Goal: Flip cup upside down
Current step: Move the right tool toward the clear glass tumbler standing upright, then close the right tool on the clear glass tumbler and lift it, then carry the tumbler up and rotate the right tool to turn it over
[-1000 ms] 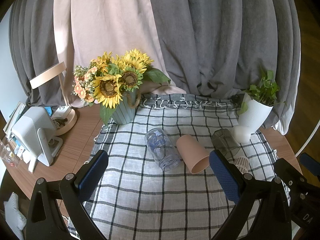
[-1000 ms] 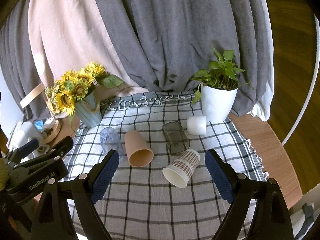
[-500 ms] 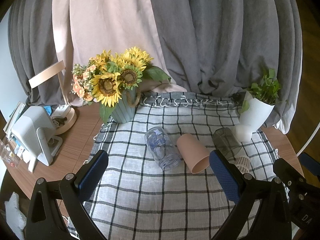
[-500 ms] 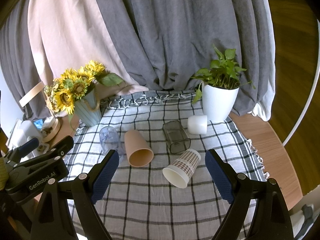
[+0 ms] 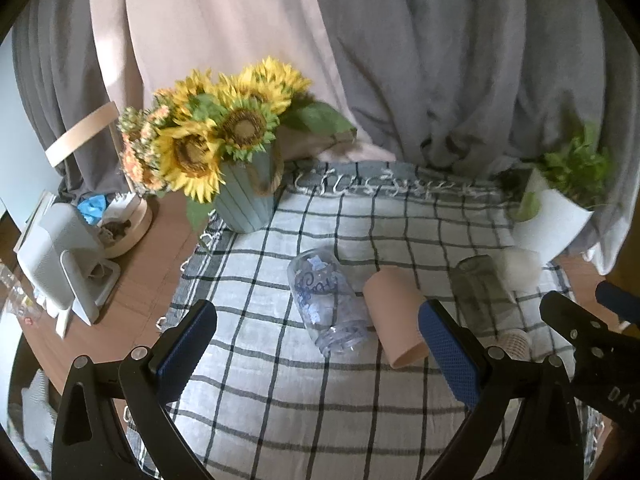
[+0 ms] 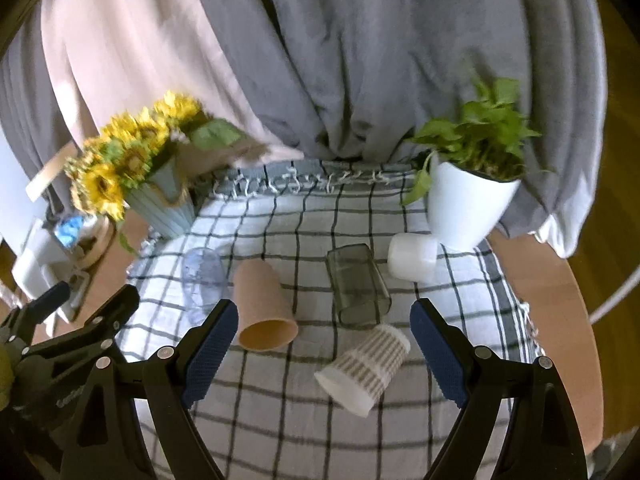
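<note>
Sunflowers (image 6: 120, 160) motion-blurred in right view, checked paper cup (image 5: 516, 342) mostly hidden behind left tool's finger (image 5: 448, 344)

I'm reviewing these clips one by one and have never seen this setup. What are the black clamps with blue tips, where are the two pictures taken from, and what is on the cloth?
The clamps are handheld two-finger grippers, one in each of a person's hands; no robot arm is involved. Each carries a fisheye camera looking forward along its fingers. One picture is from the left gripper, the other from the right gripper. Both are open and hold nothing.

On the checked cloth five cups lie on their sides: a clear printed cup, a tan cup, a smoky glass, a white cup and a patterned paper cup. Behind stand a sunflower vase and a potted plant.
</note>
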`<state>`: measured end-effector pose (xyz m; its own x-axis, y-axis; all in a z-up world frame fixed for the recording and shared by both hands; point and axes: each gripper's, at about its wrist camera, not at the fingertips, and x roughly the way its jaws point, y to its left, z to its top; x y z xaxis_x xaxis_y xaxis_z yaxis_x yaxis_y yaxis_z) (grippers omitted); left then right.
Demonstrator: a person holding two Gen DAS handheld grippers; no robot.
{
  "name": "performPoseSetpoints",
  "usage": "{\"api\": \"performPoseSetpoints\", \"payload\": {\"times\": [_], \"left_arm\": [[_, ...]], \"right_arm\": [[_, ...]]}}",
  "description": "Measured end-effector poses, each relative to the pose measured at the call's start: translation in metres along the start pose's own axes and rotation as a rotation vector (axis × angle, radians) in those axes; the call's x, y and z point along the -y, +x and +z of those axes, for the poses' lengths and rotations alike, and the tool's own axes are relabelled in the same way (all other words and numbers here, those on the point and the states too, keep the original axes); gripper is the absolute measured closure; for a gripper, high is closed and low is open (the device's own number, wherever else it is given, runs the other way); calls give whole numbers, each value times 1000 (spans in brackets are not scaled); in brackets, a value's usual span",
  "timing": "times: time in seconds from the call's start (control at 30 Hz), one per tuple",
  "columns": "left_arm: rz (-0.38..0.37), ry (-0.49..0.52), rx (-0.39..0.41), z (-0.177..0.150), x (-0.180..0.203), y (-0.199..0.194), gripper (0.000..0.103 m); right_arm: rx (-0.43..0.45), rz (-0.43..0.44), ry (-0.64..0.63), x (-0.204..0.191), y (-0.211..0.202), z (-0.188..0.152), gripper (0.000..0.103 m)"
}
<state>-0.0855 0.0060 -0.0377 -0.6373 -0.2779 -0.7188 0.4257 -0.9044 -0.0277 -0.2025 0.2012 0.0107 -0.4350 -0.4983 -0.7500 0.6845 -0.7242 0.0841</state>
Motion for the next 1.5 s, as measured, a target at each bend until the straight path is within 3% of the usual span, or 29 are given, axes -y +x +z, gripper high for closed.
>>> {"api": "performPoseSetpoints", "payload": {"times": [0.23,0.43,0.63,0.73,0.93,1.2,1.3,1.5], "left_arm": [[92,-58,-79,15,18,45,0],[159,-72,-135,29,33,77,0],[213,-131,-169,38,40,98,0],[242,-142,-182,39,44,105,0],[288,-175,-204,37,48,112,0],[296,-169,-189,34,47,103,0],[265,-176,-174,33,42,91,0],[207,-217,-130,27,24,60,0]], "right_arm": [[-125,27,-62,10,63,26,15],[-287,78,-92,18,126,40,15],[-454,51,-96,28,181,43,16],[-493,53,-103,32,196,41,17],[-560,31,-112,35,223,33,32],[-525,26,-62,48,226,20,36],[-479,23,-47,48,205,25,36],[-299,3,-19,34,136,46,35]]}}
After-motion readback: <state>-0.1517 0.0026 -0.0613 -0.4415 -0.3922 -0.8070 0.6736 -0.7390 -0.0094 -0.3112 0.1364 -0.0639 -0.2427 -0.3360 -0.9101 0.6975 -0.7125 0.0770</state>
